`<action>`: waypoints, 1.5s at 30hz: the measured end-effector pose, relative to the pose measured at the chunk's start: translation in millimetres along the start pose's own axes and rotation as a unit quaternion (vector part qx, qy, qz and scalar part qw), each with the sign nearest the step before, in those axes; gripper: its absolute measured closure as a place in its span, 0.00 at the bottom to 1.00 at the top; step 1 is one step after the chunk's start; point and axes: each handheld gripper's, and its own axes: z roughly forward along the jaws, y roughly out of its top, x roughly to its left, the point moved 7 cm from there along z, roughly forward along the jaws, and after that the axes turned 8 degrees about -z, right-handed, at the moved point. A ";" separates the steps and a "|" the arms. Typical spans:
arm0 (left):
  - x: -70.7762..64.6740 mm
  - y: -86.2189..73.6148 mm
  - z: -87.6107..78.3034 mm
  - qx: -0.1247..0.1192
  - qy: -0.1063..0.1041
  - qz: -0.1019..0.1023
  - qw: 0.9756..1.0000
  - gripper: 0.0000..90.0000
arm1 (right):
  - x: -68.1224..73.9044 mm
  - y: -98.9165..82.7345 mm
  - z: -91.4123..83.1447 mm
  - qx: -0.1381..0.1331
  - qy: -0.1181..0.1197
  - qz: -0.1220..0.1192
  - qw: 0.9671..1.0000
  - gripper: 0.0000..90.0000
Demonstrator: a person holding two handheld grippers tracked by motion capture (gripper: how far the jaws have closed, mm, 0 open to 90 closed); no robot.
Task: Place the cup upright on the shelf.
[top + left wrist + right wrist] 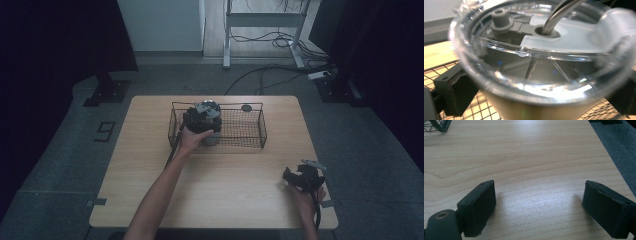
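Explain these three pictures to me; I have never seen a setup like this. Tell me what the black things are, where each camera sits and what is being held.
A person holds a hand-held two-jaw gripper in each hand. The high view looks down on a wooden table bearing a wire basket. The left gripper reaches into the basket, its jaws on either side of a tumbler with a clear lid and metal straw, seen close in the left gripper view. The right gripper rests near the table's corner, jaws open and empty.
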 end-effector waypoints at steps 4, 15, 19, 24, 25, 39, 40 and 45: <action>0.2 2.2 -9.4 -0.007 -0.004 0.006 1.000 0.01 | 0.0 0.0 0.0 0.000 0.000 0.000 1.000 0.13; -2.4 -1.4 -37.9 -0.012 -0.010 0.012 1.000 0.02 | 0.1 0.0 -0.1 0.000 -0.001 0.000 1.000 0.13; -1.9 -6.2 -46.9 -0.005 -0.018 0.003 1.000 0.02 | 0.1 0.0 -0.1 0.000 -0.001 0.000 1.000 0.13; -1.3 -16.9 -55.7 0.008 -0.027 0.000 1.000 0.03 | 0.0 0.1 0.0 0.000 -0.001 -0.001 1.000 0.13; -1.1 -18.9 -57.8 0.009 -0.029 -0.001 1.000 0.03 | -0.1 0.1 0.0 0.000 -0.001 -0.001 1.000 0.13; 4.5 -40.8 -88.7 0.008 -0.045 -0.006 0.999 0.06 | 0.2 0.1 -0.1 0.001 -0.001 0.001 1.000 0.13; 4.7 -42.9 -91.0 0.010 -0.046 -0.005 0.999 0.06 | 0.3 0.1 -0.2 0.001 -0.001 0.001 1.000 0.13; 4.1 -55.7 -103.8 0.015 -0.053 0.006 0.998 0.06 | 0.2 0.1 -0.1 0.001 -0.001 0.001 1.000 0.13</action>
